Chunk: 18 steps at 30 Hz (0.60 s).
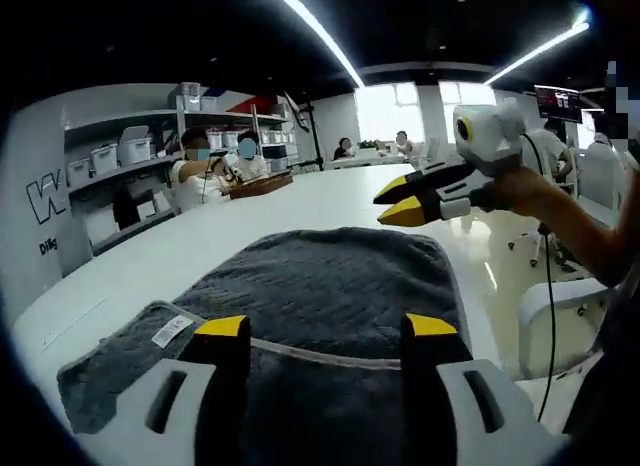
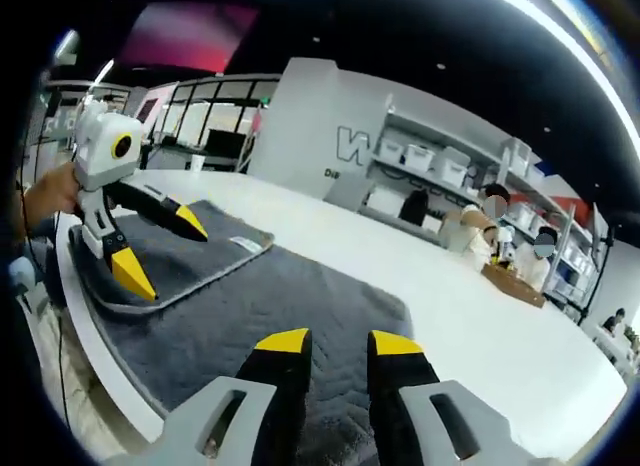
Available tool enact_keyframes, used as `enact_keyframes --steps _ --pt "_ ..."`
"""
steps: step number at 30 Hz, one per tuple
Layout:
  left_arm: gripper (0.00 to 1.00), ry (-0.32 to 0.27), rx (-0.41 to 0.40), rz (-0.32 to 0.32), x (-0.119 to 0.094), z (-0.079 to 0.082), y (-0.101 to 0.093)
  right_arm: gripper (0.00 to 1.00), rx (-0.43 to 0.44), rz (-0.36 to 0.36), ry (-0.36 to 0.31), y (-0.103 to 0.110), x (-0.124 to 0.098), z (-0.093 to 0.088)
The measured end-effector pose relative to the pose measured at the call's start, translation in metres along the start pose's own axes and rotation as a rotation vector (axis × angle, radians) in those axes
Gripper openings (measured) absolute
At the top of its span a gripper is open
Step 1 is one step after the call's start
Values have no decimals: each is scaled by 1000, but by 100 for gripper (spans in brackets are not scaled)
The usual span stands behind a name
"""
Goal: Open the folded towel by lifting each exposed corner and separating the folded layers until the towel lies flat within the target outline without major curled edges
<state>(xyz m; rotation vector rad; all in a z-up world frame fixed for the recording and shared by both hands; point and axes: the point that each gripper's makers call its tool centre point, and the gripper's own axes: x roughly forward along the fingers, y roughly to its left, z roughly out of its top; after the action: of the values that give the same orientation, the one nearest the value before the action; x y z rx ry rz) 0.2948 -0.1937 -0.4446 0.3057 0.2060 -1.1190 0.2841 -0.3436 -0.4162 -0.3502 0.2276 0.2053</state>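
The folded flap of the grey towel [image 2: 250,286] is best pinched at its bound corner and carried outward, low over the surface [image 1: 330,191], so no edge curls. The left gripper [image 1: 325,326] is held open just above the flap; the right gripper [image 2: 335,341], jaws slightly parted and empty, hangs over the towel's far part.

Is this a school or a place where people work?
Probably a workplace, like an office or lab: a long white table holding a grey towel, shelves of storage bins along the wall, and people seated working.
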Motion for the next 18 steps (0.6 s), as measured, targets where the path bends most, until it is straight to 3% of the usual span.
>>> enact_keyframes --steps 6,12,18 --pt "59 -3 -14 -7 -7 -1 -6 17 -9 5 0 2 2 3" --pt "58 7 79 20 -13 0 -27 17 -17 4 6 5 4 4" --pt "57 28 114 35 -15 -5 -38 17 -18 15 8 10 4 3"
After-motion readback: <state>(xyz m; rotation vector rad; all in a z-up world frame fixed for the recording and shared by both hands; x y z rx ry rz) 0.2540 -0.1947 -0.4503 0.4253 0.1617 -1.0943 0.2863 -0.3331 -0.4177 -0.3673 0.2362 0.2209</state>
